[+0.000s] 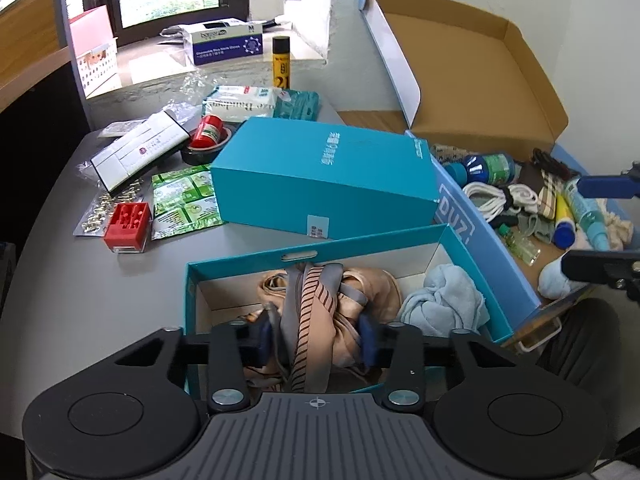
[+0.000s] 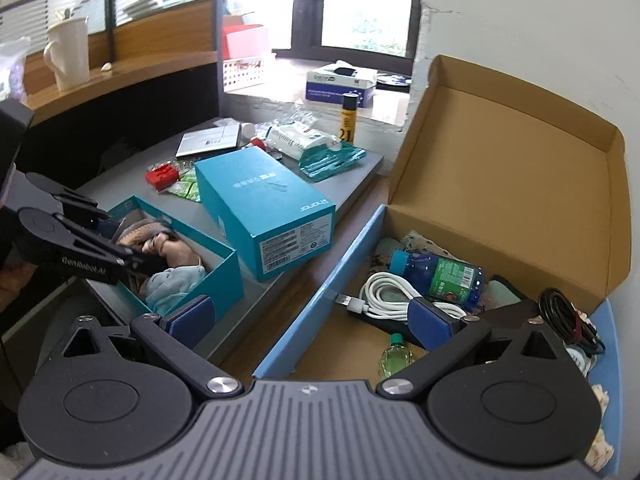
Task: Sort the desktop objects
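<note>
A: Left hand-held gripper?
B: Down inside the open teal tray, its blue pads pressed on either side of a bundle of peach and striped grey cloth. Closed on that bundle.

A: What else is in the tray?
B: A crumpled light blue cloth, on the right side of the tray, just beside the bundle.

A: Right hand-held gripper?
B: Fingers spread wide, nothing between them. It hangs to the right of the tray, over the edge of the big cardboard box, whose lid stands upright.

A: Contents of that box?
B: Coiled white cable, blue-capped green bottle lying on its side, small green vial, black cord at the far right. More bits underneath, too jumbled to name.

A: Desk beyond the tray?
B: Closed teal box directly behind the tray. Further left of the tray: red block, green sachets, a white-and-black carton, a red roll.
</note>
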`<move>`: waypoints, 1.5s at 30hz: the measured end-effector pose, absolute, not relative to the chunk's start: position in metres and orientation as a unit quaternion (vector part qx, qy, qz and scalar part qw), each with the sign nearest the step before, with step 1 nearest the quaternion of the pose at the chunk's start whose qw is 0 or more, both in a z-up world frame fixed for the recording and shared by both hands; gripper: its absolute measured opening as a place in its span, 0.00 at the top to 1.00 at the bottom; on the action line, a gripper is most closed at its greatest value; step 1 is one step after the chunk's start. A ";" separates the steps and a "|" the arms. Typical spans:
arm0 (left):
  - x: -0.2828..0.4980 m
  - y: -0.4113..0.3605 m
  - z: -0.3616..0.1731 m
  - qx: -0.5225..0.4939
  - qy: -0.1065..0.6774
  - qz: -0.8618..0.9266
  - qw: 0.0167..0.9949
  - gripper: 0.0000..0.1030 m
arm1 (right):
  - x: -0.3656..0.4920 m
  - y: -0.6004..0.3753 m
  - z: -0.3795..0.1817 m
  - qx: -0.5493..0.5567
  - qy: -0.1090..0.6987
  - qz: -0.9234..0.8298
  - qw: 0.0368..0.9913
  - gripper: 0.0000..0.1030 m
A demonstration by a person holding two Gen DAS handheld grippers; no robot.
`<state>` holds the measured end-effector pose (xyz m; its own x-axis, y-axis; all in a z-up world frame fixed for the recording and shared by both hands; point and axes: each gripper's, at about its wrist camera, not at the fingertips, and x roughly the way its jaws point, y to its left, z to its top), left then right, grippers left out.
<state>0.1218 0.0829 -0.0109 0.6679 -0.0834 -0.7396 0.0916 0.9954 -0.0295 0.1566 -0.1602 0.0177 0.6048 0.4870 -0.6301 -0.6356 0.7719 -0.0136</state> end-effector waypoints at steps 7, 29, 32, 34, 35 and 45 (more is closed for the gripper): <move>0.107 0.090 0.003 -0.015 0.376 -0.044 0.926 0.63 | 0.162 -0.145 0.030 -0.145 0.330 0.372 0.855 0.00; 0.067 0.110 0.044 0.015 0.279 -0.002 0.960 0.62 | 0.194 -0.044 0.044 -0.263 0.449 0.514 0.682 0.45; 0.066 0.114 0.043 0.012 0.279 -0.004 0.960 0.62 | 0.193 -0.032 0.042 -0.282 0.463 0.511 0.667 0.47; 0.063 0.115 0.041 0.011 0.280 -0.008 0.960 0.62 | 0.193 -0.023 0.041 -0.295 0.471 0.509 0.657 0.47; 0.063 0.116 0.040 0.012 0.279 -0.009 0.960 0.62 | 0.200 -0.024 0.040 -0.299 0.477 0.509 0.650 0.47; 0.064 0.123 0.037 0.006 0.276 -0.019 0.961 0.62 | 0.207 0.000 0.025 -0.340 0.510 0.509 0.605 0.50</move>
<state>0.0638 0.1225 0.0365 0.8473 -0.0332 -0.5300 0.0396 0.9992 0.0008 0.2069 0.0000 0.0246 -0.0370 0.2693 -0.9623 -0.9619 0.2515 0.1074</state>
